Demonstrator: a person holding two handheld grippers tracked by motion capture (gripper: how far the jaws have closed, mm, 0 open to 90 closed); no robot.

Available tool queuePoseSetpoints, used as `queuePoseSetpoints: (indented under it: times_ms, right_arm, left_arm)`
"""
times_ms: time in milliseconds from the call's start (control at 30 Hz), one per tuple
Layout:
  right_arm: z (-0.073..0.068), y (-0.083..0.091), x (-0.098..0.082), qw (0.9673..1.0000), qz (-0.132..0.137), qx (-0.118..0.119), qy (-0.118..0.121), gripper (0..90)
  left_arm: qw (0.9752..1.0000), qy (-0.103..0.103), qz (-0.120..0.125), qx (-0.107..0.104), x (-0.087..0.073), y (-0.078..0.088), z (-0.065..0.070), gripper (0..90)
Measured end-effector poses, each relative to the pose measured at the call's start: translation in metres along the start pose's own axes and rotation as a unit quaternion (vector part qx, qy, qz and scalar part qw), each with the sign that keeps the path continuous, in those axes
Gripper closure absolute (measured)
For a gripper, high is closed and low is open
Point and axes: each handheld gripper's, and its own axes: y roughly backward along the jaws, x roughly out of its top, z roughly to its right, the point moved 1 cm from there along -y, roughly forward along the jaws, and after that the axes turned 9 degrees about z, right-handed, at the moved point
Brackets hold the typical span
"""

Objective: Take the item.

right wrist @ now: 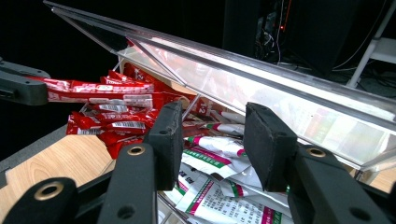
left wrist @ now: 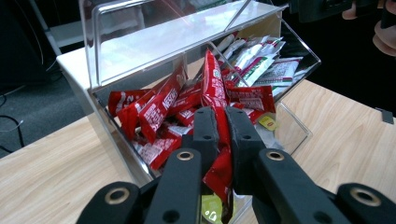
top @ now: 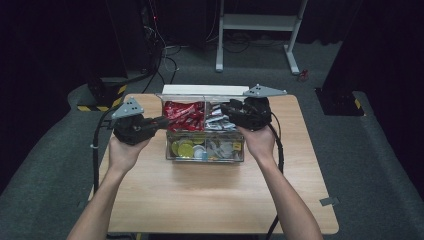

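A clear acrylic box (top: 170, 150) with several compartments stands mid-table, its lid (top: 200, 90) raised. Red sachets (left wrist: 154, 112) fill the upper left compartment and white sachets with green print (right wrist: 219, 196) the upper right. My left gripper (left wrist: 223, 119) is shut on one red sachet (left wrist: 215, 84), holding it upright above the pile. In the high view this gripper (top: 167, 121) sits at the box's left side. My right gripper (right wrist: 212, 126) stands over the white sachets with jaws apart and nothing between the pads. The lid (right wrist: 261, 88) runs just beyond it.
The lower front compartments hold yellow-green round pieces (top: 185, 147) and grey ones (top: 222, 147). The wooden table (top: 210, 200) has bare room in front of the box. A white frame (top: 257, 22) stands on the floor behind the table.
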Motion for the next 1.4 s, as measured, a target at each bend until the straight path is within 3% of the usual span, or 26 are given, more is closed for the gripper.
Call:
queuePoseSetpoints:
  times_ms: [667,1067,1400]
  right_arm:
    - [0.000,-0.001,-0.002,1.0000,0.008,0.002,-0.003,56.4]
    - [-0.001,-0.003,-0.001,1.0000,0.006,0.000,-0.003,56.5]
    - [-0.002,-0.003,-0.002,1.0000,0.004,0.000,-0.003,56.5]
  left_arm:
    - [0.9989,0.023,0.038,0.015,-0.019,0.042,-0.003,83.7]
    - [0.9970,0.038,0.059,0.031,-0.031,0.066,-0.009,83.6]
    - [0.9939,0.058,0.073,0.059,-0.047,0.086,-0.019,83.7]
